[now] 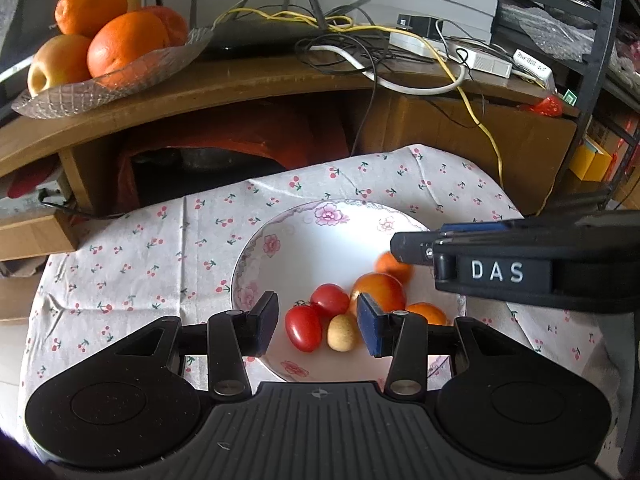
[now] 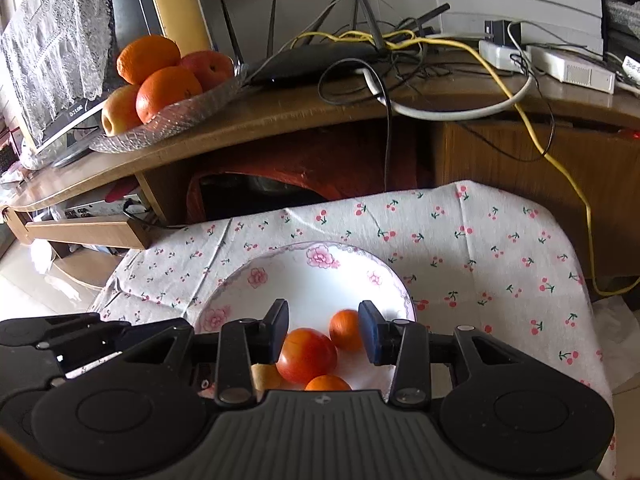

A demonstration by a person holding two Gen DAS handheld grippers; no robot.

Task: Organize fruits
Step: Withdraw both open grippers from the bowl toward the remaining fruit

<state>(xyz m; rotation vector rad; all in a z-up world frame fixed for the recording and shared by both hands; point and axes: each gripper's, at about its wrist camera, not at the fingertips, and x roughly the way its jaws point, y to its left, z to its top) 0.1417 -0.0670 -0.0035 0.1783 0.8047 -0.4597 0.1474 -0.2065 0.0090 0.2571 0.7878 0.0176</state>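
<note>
Both held with jaws apart and empty over the floral bowl (image 1: 256, 248) on the cherry-print cloth (image 1: 132, 256): left gripper (image 1: 317, 322) above two cherry tomatoes (image 1: 303, 327) and a small beige fruit (image 1: 341, 332), right gripper (image 2: 323, 334) above the apple (image 2: 307, 355) and small oranges (image 2: 345, 329).

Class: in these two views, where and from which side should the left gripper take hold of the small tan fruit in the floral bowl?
Grip the tan fruit across its narrow middle, coming from above with the left gripper. It stands on end; a tomato crowds its left, an apple its upper right, so only its top looks free.
</note>
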